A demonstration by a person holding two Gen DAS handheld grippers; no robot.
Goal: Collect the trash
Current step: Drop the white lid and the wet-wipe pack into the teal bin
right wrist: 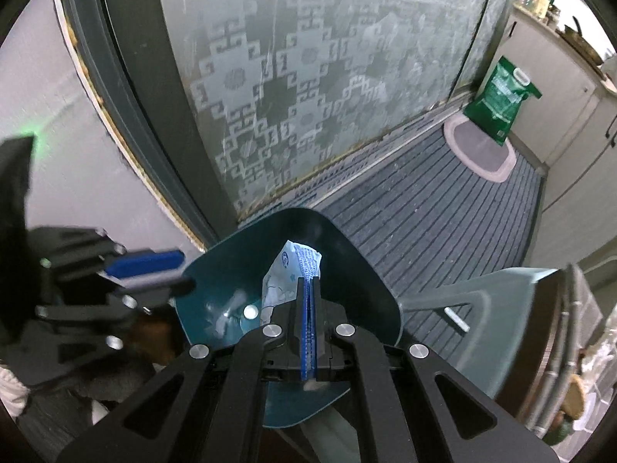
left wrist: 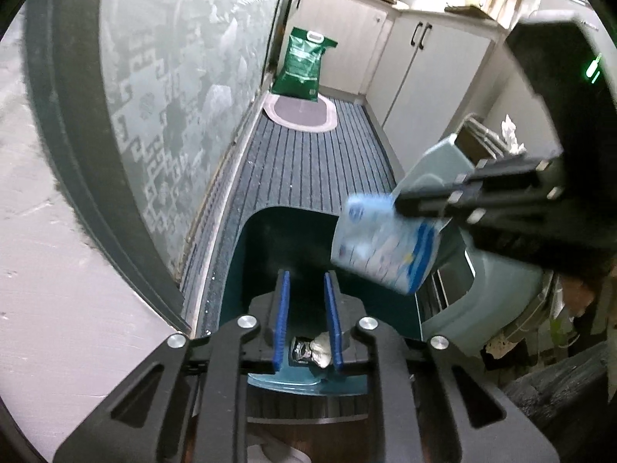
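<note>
A teal bin (left wrist: 246,239) stands on the striped floor mat, and both grippers hang over it. My right gripper (right wrist: 310,279) is shut on a blue and white wrapper (right wrist: 287,270), which dangles over the bin's mouth (right wrist: 358,258). In the left wrist view the same wrapper (left wrist: 381,243) hangs from the right gripper (left wrist: 401,198) above the bin's right side. My left gripper (left wrist: 306,276) points down into the bin, its blue pads a narrow gap apart with nothing pressed between them. A crumpled silvery scrap (left wrist: 312,349) shows low in that gap, seemingly inside the bin. The left gripper (right wrist: 181,274) sits at the bin's left rim.
A grey-green plastic lid piece (right wrist: 482,308) leans right of the bin. A frosted patterned glass door (right wrist: 308,96) runs along the mat. Farther off are an oval rug (left wrist: 300,114), a green sack (left wrist: 304,63) and pale cabinets (left wrist: 435,77).
</note>
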